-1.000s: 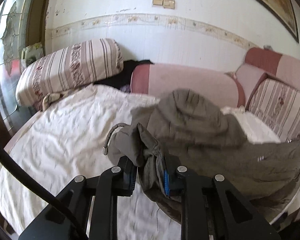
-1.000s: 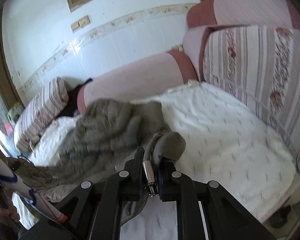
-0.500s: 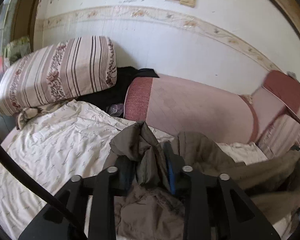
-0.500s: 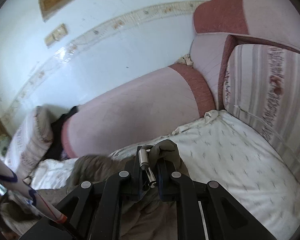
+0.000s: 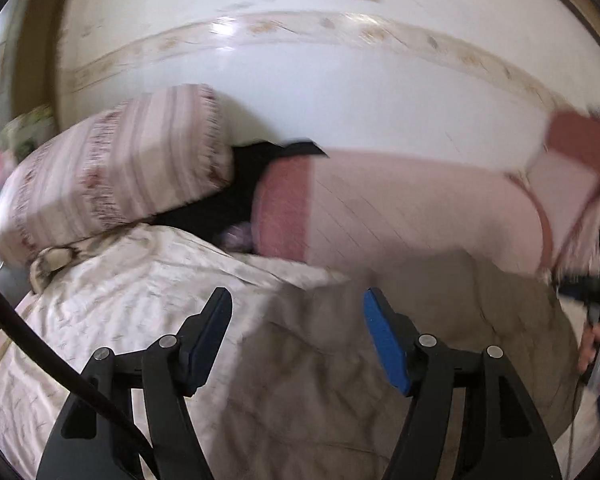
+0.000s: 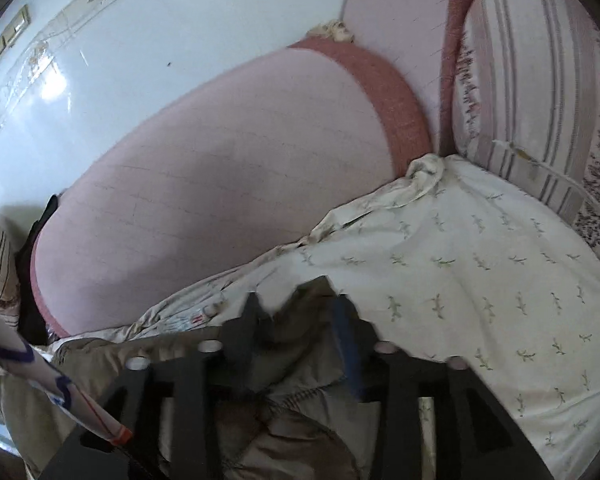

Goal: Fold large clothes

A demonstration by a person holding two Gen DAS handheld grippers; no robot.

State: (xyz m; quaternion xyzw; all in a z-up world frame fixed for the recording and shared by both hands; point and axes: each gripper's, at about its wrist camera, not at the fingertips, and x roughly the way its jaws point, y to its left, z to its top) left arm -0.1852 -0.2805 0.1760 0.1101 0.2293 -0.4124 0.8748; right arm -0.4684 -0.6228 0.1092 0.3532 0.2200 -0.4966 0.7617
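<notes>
Sofa (image 5: pixel 400 216): 1 jacket (image 5: pixel 340 380), 2 grippers opening.

Both grippers' jaws just opened, olive garment (image 5: pixel 340 380) released onto sheet (image 5: pixel 112 300).

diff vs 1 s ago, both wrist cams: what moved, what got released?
Both grippers carried the olive jacket toward the pink bolster at the back of the bed, then let go. The left hand-held gripper and the right hand-held gripper have just been opening; jacket fabric lies between each pair of jaws, unclamped, spread on the white sheet. The striped cushion, bolster and sheet are unchanged.
</notes>
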